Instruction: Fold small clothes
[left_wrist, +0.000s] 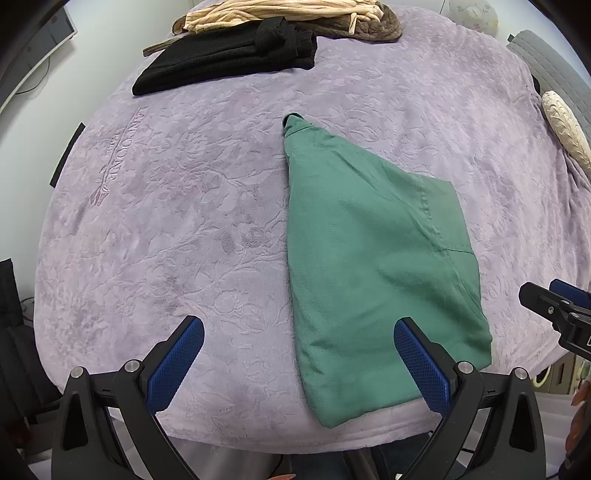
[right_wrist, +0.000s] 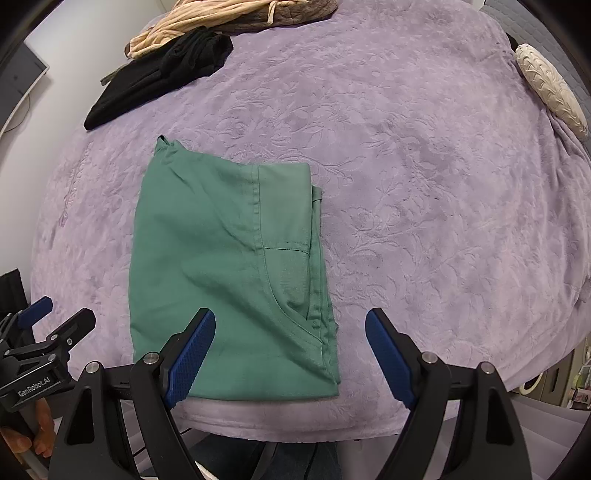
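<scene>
We see the folded green garment (right_wrist: 229, 273) near the lilac blanket's (right_wrist: 424, 206) front edge, both grippers (left_wrist: 299, 362) (right_wrist: 290, 354) spread empty above it; black clothes (left_wrist: 225, 59) and beige clothes (left_wrist: 273, 13) lie far back.

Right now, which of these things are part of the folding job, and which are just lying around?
In the job:
green garment, folded on the purple blanket
left claw, open
right claw, open

Lying about:
black clothes
beige garment
cream cushion

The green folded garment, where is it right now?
The green folded garment lies flat on the purple blanket near its front edge, ahead of both open grippers, well clear of the black clothes at the back.
</scene>
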